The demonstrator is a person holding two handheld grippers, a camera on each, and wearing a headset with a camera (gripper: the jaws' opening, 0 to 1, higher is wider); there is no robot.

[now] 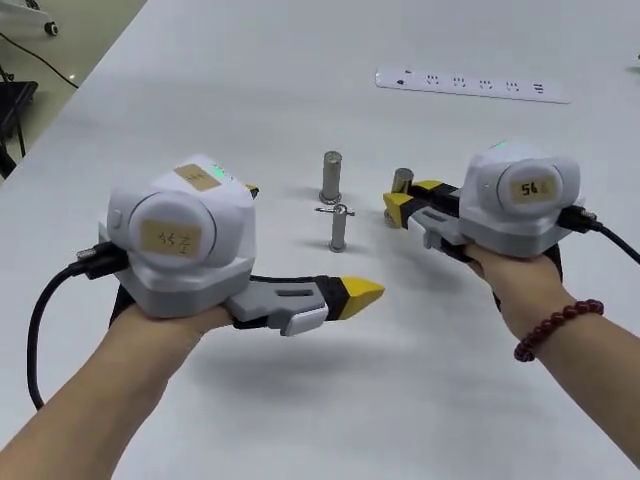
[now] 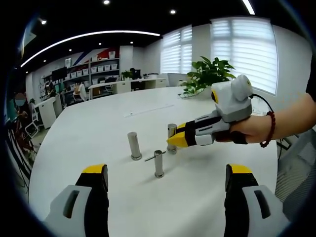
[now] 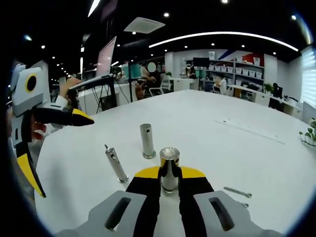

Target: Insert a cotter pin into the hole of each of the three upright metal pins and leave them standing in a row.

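The white bench (image 1: 300, 400) carries everything, with the work set around its middle. The left gripper (image 2: 167, 170) is held over the near left part of the bench. Its claw is spread wide with nothing between the yellow-tipped jaws, and it points toward the pins. A black cable (image 1: 40, 320) trails from its rear. The right gripper (image 3: 170, 180) comes in from the right side of the bench. Its claw is clamped on the gripped metal pin (image 3: 169, 155), which stands upright between the jaws with its rounded head above them. In the left gripper view those jaws cover the lower part of that pin. A white power strip (image 1: 470, 85) lies flat near the far edge of the bench, well apart from the work.

The bare metal pin (image 1: 331, 177) stands upright toward the far edge from the others. The fitted metal pin (image 1: 339, 230) stands nearer the person, between the two grippers. A cotter pin (image 1: 334, 210) runs crosswise through the hole near its top. The three pins stand close together but do not touch.

Loose cotter pins (image 3: 237, 192) lie flat on the bench just right of the right claw. A bead bracelet (image 1: 558, 327) circles the right wrist.
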